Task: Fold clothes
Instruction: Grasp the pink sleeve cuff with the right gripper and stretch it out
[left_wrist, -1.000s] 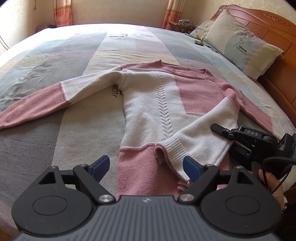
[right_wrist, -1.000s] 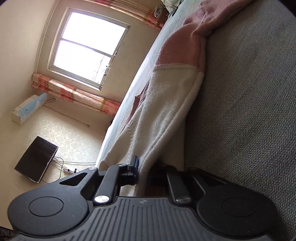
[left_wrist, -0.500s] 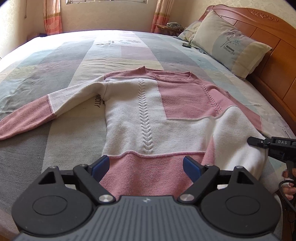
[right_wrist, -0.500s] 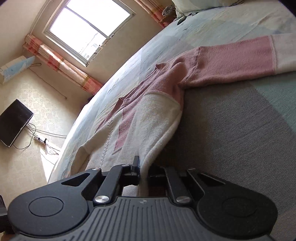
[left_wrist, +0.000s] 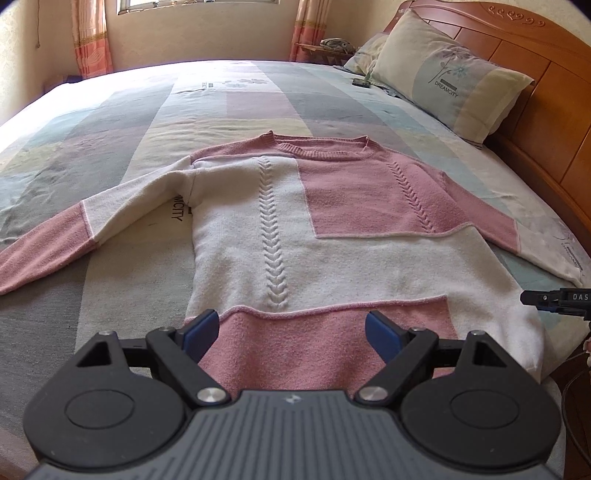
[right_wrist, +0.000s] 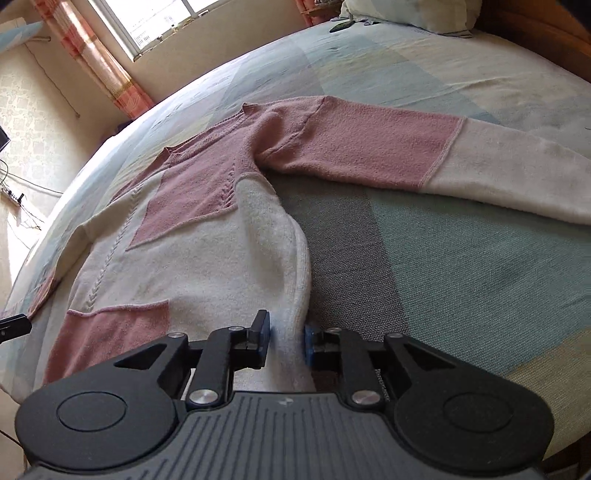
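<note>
A pink and cream knitted sweater (left_wrist: 295, 236) lies face up and spread flat on a bed (left_wrist: 122, 280) covered in a pastel patchwork sheet, its long axis running from the hem at 6 o'clock in the left wrist view to the neckline at 12 o'clock. Its left sleeve (left_wrist: 62, 240) stretches out towards 9 o'clock. The left tongs (left_wrist: 291, 334) hover over the pink hem band with their blue-padded fingers wide apart and nothing between them. The right sleeve (left_wrist: 509, 236) runs towards 3 o'clock, and just beyond the sweater's right hem corner the tip of the right tongs (left_wrist: 550, 299) shows at the frame's edge. In the right wrist view, the right tongs (right_wrist: 286, 339) are closed on the cream side edge of the sweater (right_wrist: 207, 229) near the hem, with the fabric pinched between the pads. From there the body lies away towards 10 o'clock and the right sleeve (right_wrist: 424, 158) crosses towards 2 o'clock. The right tongs already hold the garment, while the left tongs are the nearer to the hem's middle and left corner. The sweater lies unfolded. Only the left view shows the whole garment, the left sleeve and a pillow (left_wrist: 447, 74) at the wooden headboard (left_wrist: 546, 55). Only the right view shows the grip itself.
</note>
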